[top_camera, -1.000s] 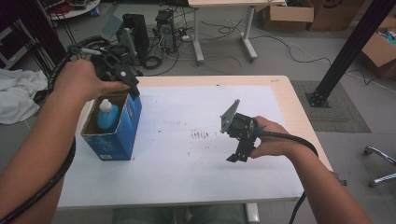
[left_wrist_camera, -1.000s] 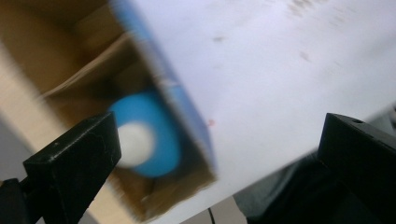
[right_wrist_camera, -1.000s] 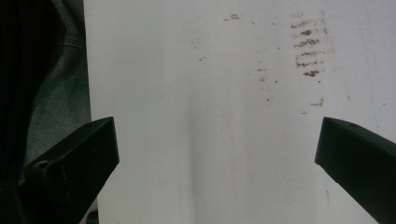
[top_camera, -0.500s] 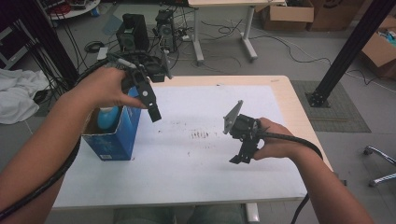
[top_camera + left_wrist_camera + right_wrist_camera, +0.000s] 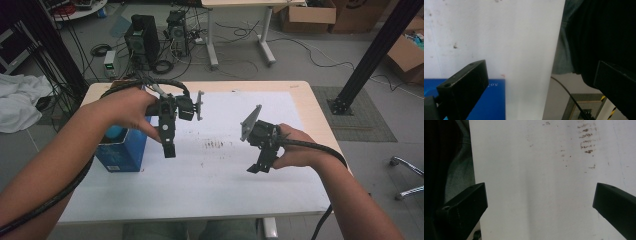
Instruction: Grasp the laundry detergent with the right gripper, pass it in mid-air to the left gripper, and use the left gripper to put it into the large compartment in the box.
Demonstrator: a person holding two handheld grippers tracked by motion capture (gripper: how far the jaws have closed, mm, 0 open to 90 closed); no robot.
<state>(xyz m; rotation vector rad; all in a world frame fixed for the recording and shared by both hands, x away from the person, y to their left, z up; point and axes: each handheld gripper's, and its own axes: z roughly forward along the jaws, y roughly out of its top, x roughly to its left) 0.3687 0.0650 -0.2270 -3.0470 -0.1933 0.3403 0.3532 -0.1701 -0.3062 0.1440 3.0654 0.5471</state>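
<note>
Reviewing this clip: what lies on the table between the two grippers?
Only bare white table cover with small brown marks, seen in the high view between left gripper and right gripper.

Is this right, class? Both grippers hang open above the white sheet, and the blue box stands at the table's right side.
One thing is wrong: the blue box stands at the table's left side, by the left gripper, as the high view shows. The rest holds: left and right gripper are both open above the white sheet.

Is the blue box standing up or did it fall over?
Standing up. The blue box sits on its base on the white table, open top facing up, with something light blue poking out beside the person's left hand.
</note>
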